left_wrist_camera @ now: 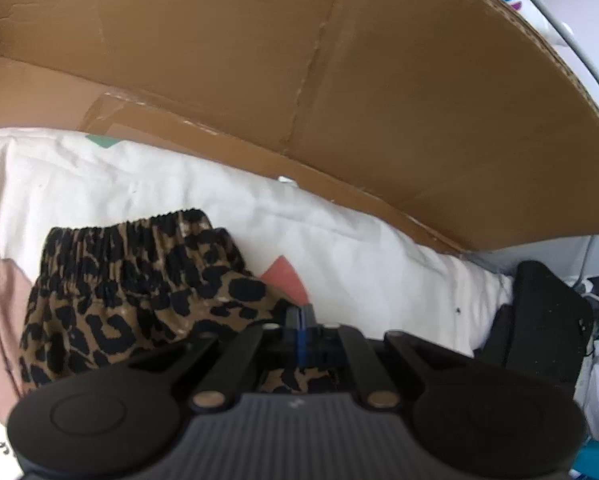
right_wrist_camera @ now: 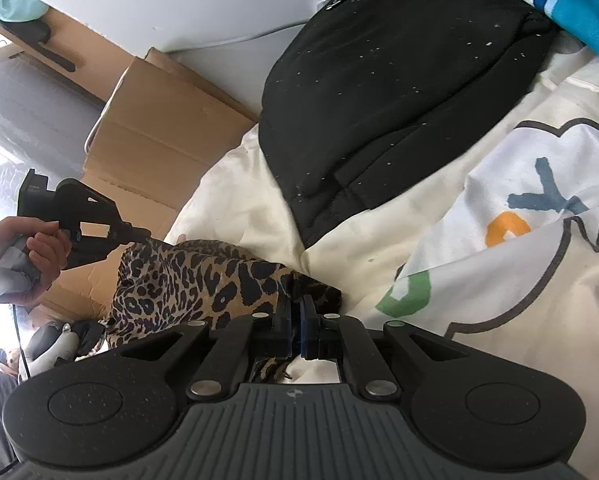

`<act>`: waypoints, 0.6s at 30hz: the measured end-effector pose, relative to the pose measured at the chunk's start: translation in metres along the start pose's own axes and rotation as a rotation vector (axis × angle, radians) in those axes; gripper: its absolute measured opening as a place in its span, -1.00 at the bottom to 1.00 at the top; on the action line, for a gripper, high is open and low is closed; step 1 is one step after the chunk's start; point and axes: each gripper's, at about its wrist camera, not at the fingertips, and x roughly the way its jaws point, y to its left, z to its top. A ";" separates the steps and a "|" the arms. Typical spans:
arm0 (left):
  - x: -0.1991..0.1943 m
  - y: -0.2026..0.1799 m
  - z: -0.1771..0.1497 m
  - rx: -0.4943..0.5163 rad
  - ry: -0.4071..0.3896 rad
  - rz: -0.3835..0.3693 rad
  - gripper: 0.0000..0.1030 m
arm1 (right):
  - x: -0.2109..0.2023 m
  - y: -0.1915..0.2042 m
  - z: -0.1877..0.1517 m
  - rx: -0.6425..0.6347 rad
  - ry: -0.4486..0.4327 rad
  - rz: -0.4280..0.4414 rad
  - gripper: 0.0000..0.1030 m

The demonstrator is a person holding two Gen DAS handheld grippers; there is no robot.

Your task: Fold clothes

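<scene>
Leopard-print garment pinched at both ends over a cream bedspread

The cream bedspread (right_wrist_camera: 359, 248) fills the lower right of the right wrist view, a black garment (right_wrist_camera: 379, 100) lying across it at upper centre; cardboard boxes (left_wrist_camera: 299, 80) crowd the upper frame of the left view and may hinder a wide swing. The leopard-print garment (right_wrist_camera: 203, 276) stretches from lower centre toward centre left, its long axis running between the two tools, elastic waistband (left_wrist_camera: 139, 236) toward the boxes. The right gripper (right_wrist_camera: 297, 312) is closed tight on one corner; the left gripper (left_wrist_camera: 300, 320) is likewise closed, cloth apparently caught between its fingers. Both look equally placed for the fold.
</scene>
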 end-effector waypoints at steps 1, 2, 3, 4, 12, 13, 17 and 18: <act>0.001 -0.001 0.000 0.003 -0.003 -0.006 -1.00 | -0.001 0.000 0.000 -0.002 -0.002 -0.003 -0.97; 0.003 -0.001 0.000 0.001 -0.002 -0.010 -1.00 | -0.001 -0.001 0.000 -0.004 -0.003 -0.005 -0.97; 0.005 -0.001 0.000 -0.001 -0.001 -0.013 -1.00 | -0.002 -0.001 0.001 -0.006 -0.005 -0.008 -0.97; 0.007 0.000 0.001 -0.003 0.000 -0.016 -1.00 | -0.002 -0.001 0.001 -0.008 -0.007 -0.010 -0.97; 0.041 0.009 -0.012 0.010 0.095 -0.022 -0.81 | 0.000 -0.002 0.001 -0.021 0.022 -0.046 -0.96; 0.040 0.007 -0.015 0.017 0.100 -0.036 -0.67 | 0.000 -0.002 0.001 -0.018 0.023 -0.045 -0.96; 0.034 -0.005 -0.026 0.075 0.112 -0.058 -0.41 | 0.000 -0.004 0.001 0.007 0.024 -0.041 -0.96; 0.033 -0.008 -0.030 0.077 0.119 -0.060 -0.42 | 0.000 -0.003 0.001 0.009 0.024 -0.042 -0.96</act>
